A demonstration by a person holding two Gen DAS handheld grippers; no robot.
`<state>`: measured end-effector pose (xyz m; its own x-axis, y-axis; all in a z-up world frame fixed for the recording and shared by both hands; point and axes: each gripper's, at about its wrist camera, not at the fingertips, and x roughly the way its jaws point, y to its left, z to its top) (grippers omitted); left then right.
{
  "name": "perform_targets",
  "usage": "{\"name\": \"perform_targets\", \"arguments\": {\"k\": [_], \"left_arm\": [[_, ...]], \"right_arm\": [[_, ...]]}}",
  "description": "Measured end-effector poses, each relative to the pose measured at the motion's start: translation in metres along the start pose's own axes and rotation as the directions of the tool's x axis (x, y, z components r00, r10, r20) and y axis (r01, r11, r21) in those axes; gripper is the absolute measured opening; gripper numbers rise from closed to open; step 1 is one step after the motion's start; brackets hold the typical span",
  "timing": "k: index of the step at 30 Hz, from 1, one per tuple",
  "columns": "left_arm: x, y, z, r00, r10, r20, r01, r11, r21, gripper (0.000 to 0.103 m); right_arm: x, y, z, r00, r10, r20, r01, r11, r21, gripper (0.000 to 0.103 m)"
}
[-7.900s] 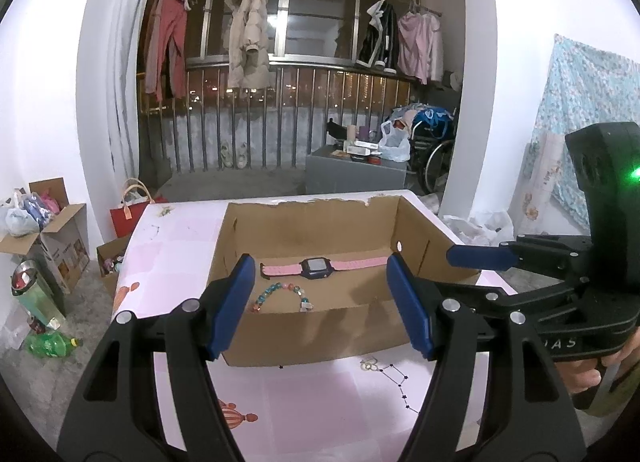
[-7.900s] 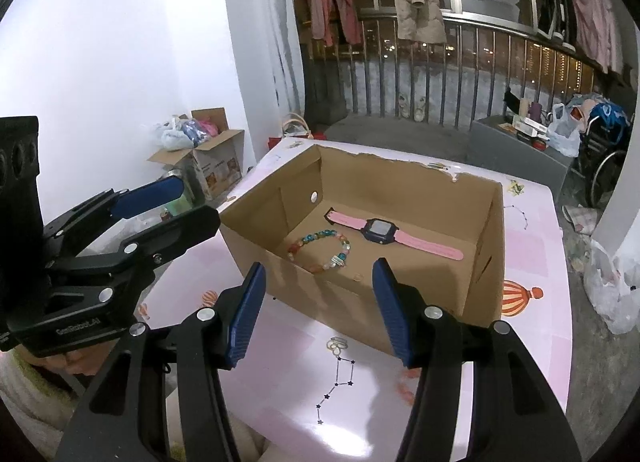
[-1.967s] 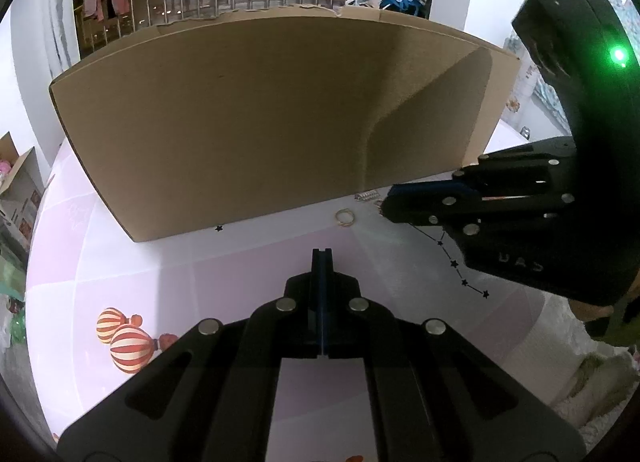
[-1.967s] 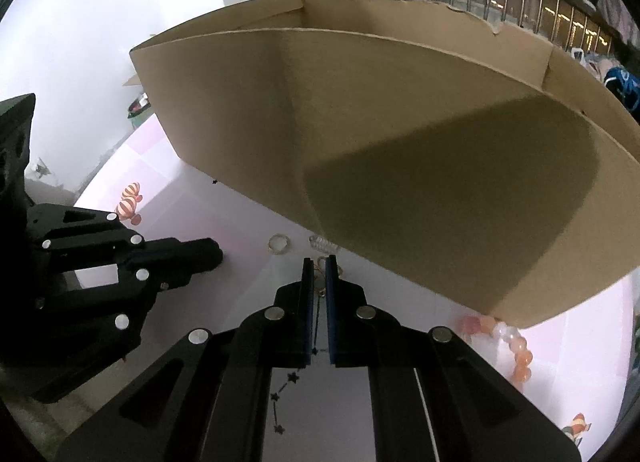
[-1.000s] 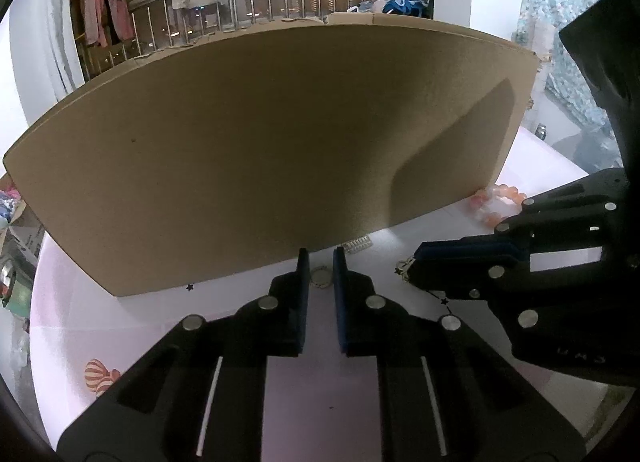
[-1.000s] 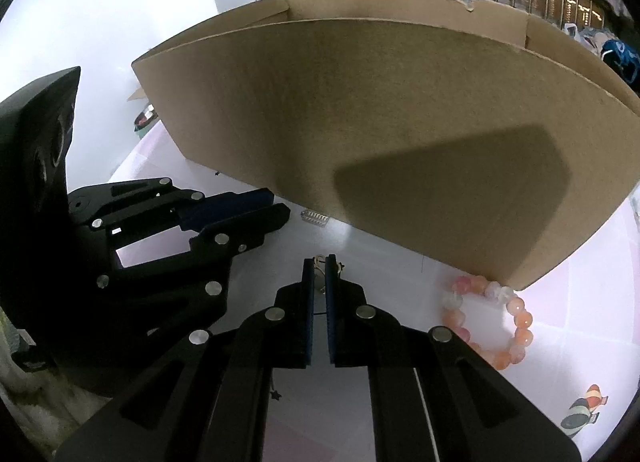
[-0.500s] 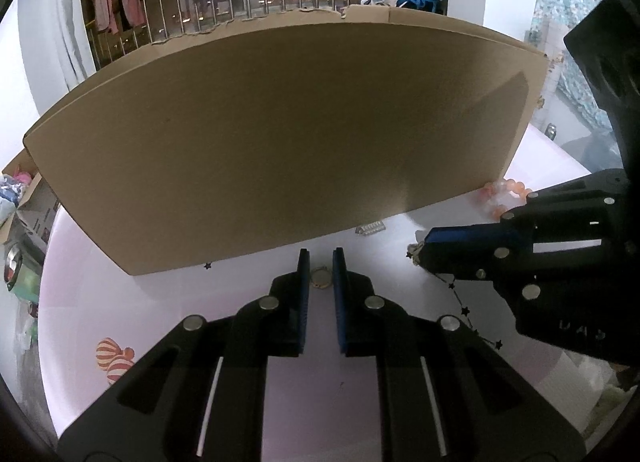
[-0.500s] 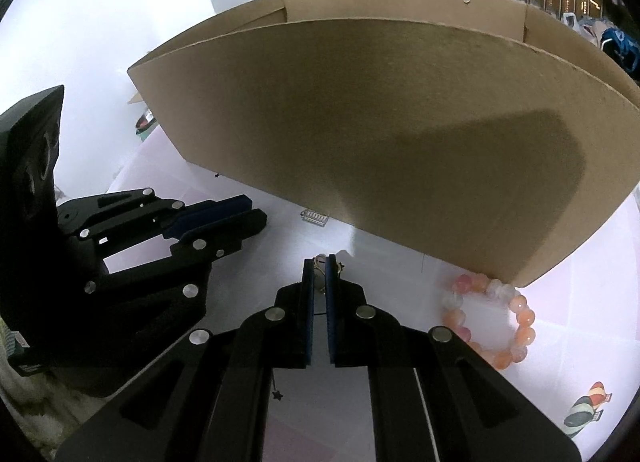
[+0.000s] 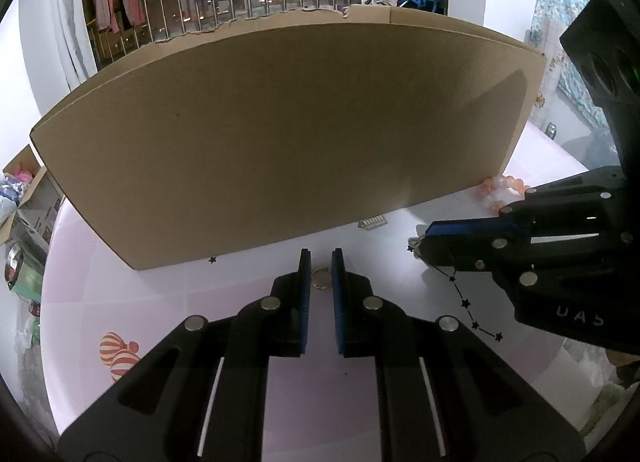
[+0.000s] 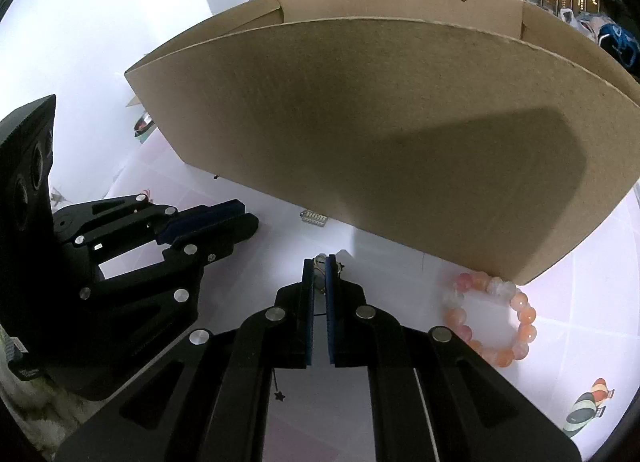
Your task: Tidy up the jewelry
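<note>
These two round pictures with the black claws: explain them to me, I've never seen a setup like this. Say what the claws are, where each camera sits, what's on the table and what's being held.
No robot here: a person holds a two-finger clamp in each hand, with a wide-angle camera on each looking along its fingers. One picture comes from the left gripper, the other from the right gripper; each also shows the other clamp at its edge. Ahead stands a cardboard box on a pink patterned table. The left gripper pinches a small gold ring. The right is shut on a small metallic trinket, too small to identify. A silver clip-like piece and a pink bead bracelet lie loose by the box.
</note>
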<state>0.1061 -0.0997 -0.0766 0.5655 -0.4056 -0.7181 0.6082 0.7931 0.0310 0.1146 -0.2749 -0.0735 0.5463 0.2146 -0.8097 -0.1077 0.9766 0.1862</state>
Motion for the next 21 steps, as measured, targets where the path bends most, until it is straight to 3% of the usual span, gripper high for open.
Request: {"name": "perform_targets", "arguments": {"k": [21], "left_arm": [[-0.0002,-0.0005,-0.0027,1.000,-0.004,0.015,0.004,1.000,0.001,0.009]], "right_arm": [[0.0005,-0.0003,-0.0001,1.000,0.003,0.000,-0.003,1.000,0.002,0.006]]}}
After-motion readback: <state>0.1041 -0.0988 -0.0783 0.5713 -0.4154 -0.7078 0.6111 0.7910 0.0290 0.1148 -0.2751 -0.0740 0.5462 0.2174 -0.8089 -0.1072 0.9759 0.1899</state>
